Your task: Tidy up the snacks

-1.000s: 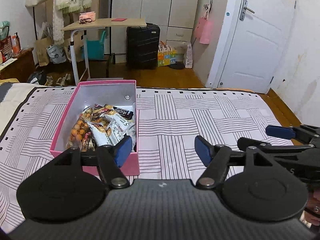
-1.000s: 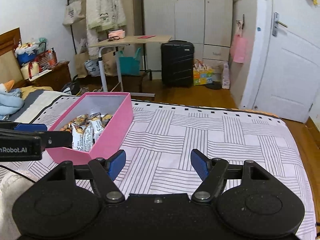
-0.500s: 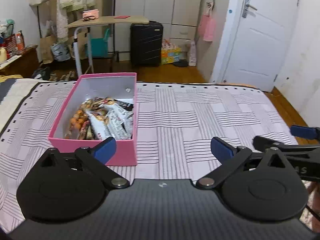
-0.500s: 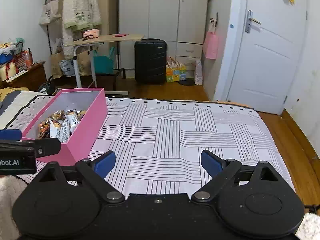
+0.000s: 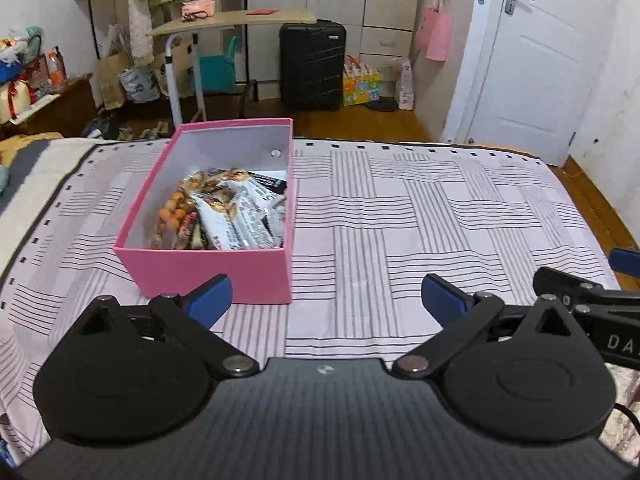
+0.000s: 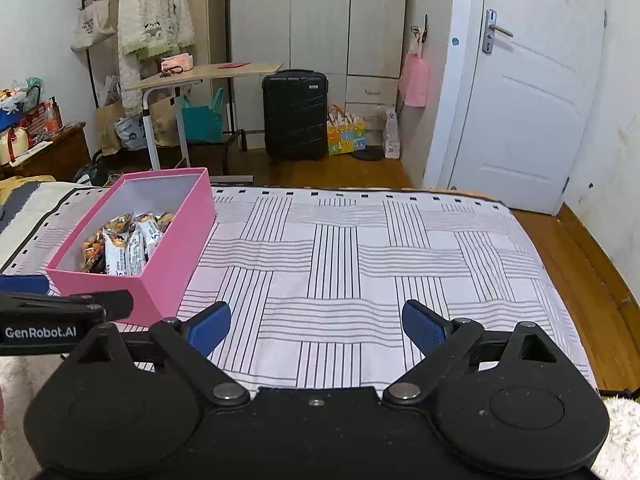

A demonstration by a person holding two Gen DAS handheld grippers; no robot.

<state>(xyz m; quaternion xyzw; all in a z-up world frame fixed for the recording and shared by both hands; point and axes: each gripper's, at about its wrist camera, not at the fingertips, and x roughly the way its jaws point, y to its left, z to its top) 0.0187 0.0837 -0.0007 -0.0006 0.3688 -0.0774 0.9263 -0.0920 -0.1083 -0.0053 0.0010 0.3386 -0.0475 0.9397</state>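
A pink box (image 5: pixel 208 270) (image 6: pixel 168 272) sits on the striped bedspread (image 5: pixel 420 216) (image 6: pixel 360 256), lidless, with several wrapped snacks (image 5: pixel 228 212) (image 6: pixel 124 240) heaped inside. My left gripper (image 5: pixel 326 298) hovers just in front of the box's near wall, jaws wide open and empty, its left pad close to the box's front. My right gripper (image 6: pixel 316 326) hangs open over bare bedspread to the right of the box, nothing between its pads. Each gripper's arm shows at the edge of the other's view.
Beyond the bed's far edge lies a wooden floor with a rolling side table (image 6: pixel 200 76), a black suitcase (image 6: pixel 294 114), wardrobes and a white door (image 6: pixel 528 112). The bedspread right of the box is bare.
Both grippers' jaws have spread wider. Both have pulled back, so the box now lies farther from the left pads and more to the left in the right wrist view.
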